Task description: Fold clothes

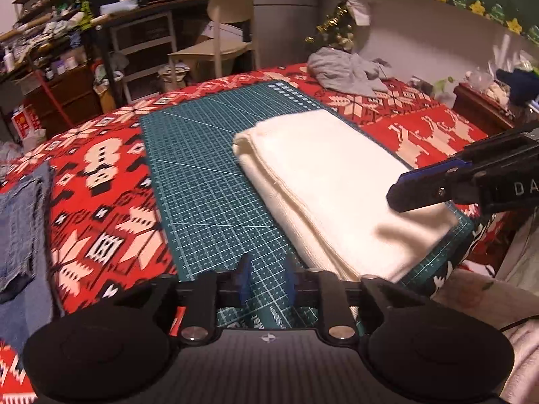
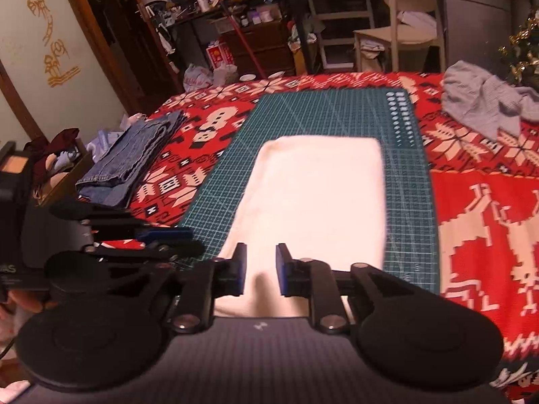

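Observation:
A cream garment [image 1: 330, 181] [image 2: 320, 202] lies folded into a long rectangle on the green cutting mat [image 1: 202, 185] [image 2: 407, 181]. My left gripper [image 1: 266, 282] is open over bare mat, just left of the garment's near end, with nothing between its fingers; in the right wrist view it [image 2: 183, 240] shows side-on at the left. My right gripper [image 2: 262, 269] is open above the garment's near edge, cloth showing through the gap. From the left wrist view it [image 1: 399, 198] hovers slightly above the cloth and casts a shadow on it.
Folded jeans [image 1: 20, 229] [image 2: 128, 158] rest on the red patterned blanket [image 1: 101, 208] [image 2: 488, 235] to the left. A crumpled grey garment [image 1: 347, 70] [image 2: 485, 101] lies at the far right. A chair [image 1: 222, 33] and cluttered shelves stand beyond the bed.

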A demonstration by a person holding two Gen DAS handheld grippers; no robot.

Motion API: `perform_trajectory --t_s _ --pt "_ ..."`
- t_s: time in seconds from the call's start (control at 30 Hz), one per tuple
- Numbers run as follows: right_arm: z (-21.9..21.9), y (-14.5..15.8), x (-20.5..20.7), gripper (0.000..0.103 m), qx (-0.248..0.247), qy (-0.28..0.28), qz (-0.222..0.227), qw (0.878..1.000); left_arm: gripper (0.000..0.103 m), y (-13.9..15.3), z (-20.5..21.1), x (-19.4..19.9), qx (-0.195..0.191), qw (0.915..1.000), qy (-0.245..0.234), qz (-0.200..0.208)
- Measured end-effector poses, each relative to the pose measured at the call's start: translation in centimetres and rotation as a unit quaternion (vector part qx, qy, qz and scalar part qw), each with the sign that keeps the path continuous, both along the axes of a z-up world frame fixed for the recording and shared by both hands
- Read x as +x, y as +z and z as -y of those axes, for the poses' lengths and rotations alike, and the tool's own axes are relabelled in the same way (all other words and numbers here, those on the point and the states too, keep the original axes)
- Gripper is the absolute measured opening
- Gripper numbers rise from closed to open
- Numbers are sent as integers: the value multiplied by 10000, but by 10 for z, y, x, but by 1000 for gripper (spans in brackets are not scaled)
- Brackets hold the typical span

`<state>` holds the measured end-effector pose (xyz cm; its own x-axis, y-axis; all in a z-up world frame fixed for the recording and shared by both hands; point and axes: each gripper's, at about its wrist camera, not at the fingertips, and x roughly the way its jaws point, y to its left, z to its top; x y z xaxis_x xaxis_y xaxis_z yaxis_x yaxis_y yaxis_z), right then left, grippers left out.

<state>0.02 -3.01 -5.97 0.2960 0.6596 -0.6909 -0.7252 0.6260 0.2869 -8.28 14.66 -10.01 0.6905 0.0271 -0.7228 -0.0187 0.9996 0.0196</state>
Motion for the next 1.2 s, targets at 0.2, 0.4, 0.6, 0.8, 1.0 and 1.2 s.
perform_trajectory --t_s 0.2,0.4,0.6,0.8,1.0,1.2 --pt "15 12 -1 67 20 -90 113 9999 53 13 7 -10 178 9996 205 -37" --pt "28 20 -4 97 -4 -155 294 9994 69 20 15 -11 235 9993 297 -79" --pt "36 22 -2 102 -192 -329 387 9985 75 24 24 -8 274 9987 390 -177" --pt "37 26 -7 102 -491 -600 559 9954 81 28 26 -3 235 9984 473 -189" --pt "37 34 -12 102 -522 -782 855 9919 85 36 28 -1 257 9980 570 -132" --pt "34 40 -14 102 -538 -964 933 9895 86 37 30 1 323 9981 503 -167"
